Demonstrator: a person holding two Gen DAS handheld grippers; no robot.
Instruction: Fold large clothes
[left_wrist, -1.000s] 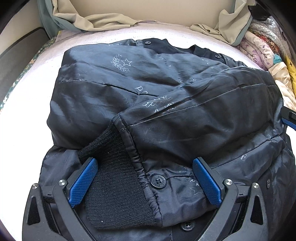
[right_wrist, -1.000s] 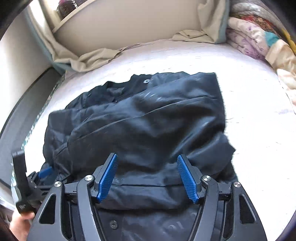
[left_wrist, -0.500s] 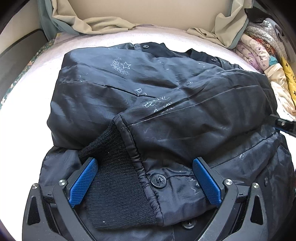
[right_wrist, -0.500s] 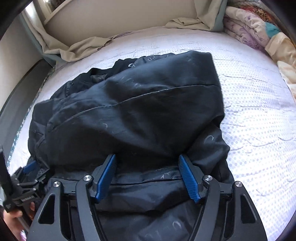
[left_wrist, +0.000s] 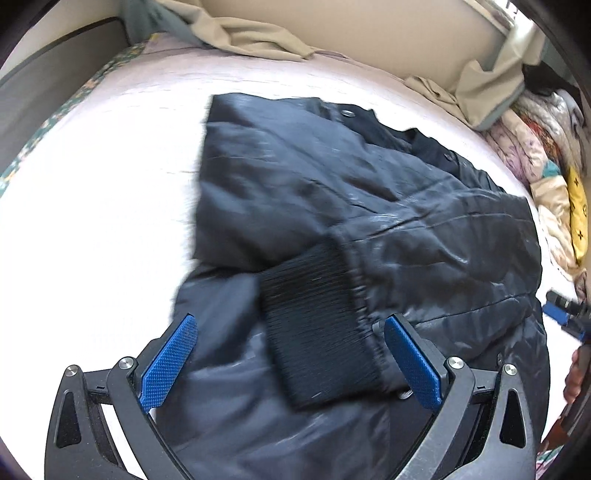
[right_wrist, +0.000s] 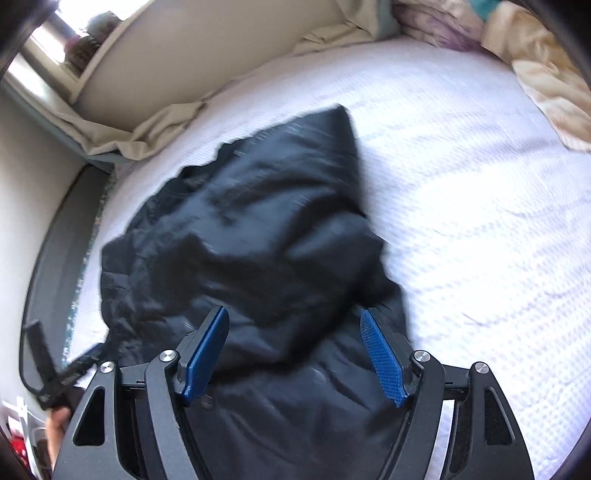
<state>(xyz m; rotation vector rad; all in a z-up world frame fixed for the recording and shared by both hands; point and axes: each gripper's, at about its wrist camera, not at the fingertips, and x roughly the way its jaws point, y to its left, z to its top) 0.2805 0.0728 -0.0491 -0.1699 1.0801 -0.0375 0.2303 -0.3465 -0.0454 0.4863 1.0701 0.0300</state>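
Note:
A black padded jacket lies bunched on the white bed, sleeves folded over its body; it also shows in the right wrist view. A ribbed knit cuff lies on top near its front edge. My left gripper is open, its blue pads on either side of the cuff, just above the jacket's near hem. My right gripper is open over the jacket's near right edge, holding nothing. Both views are motion-blurred.
The white bed cover lies bare to the right of the jacket. Beige cloth lies along the headboard. A pile of patterned bedding sits at the far right. The dark bed edge runs along the left.
Both grippers have swung and pulled back, so the jacket sits further right in the left view and further left in the right view. Both stay open.

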